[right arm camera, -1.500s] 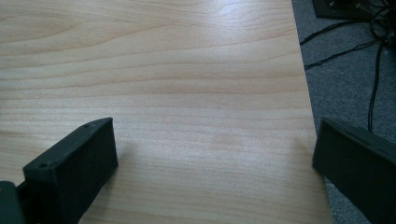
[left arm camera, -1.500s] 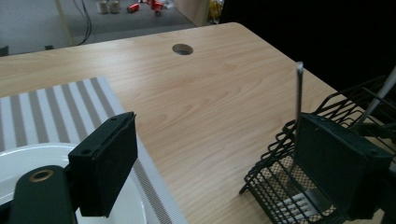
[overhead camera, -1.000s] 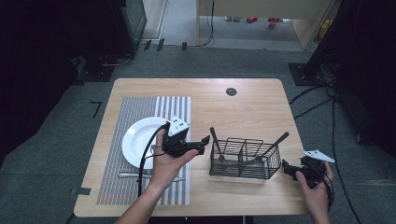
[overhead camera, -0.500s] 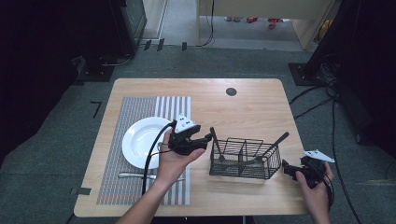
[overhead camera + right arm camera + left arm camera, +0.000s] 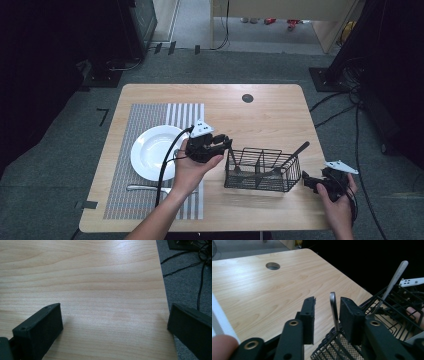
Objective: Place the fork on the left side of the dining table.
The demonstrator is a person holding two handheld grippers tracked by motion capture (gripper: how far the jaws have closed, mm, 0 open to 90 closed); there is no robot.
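Note:
A black wire caddy (image 5: 262,170) stands on the wooden table, right of centre. A slim metal utensil handle (image 5: 333,307) rises from its left end. My left gripper (image 5: 227,142) reaches that end, and its jaws have just been closing around the handle. In the left gripper view, the left gripper (image 5: 327,302) has the handle close by its right pad, with a gap still showing at the left pad. A second utensil (image 5: 295,152) leans out of the caddy's right end. My right gripper (image 5: 307,181) rests open near the table's right edge, with bare wood between the right gripper's (image 5: 115,322) jaws.
A white plate (image 5: 152,152) lies on a striped placemat (image 5: 145,117) at the left, with a piece of cutlery (image 5: 142,188) on the mat below it. A round hole (image 5: 247,98) marks the table's far side. Cables lie on the grey floor at the right.
My left gripper has moved right from beside the plate to the caddy's left end, and its jaws have narrowed around the upright handle. The right hand has stayed still.

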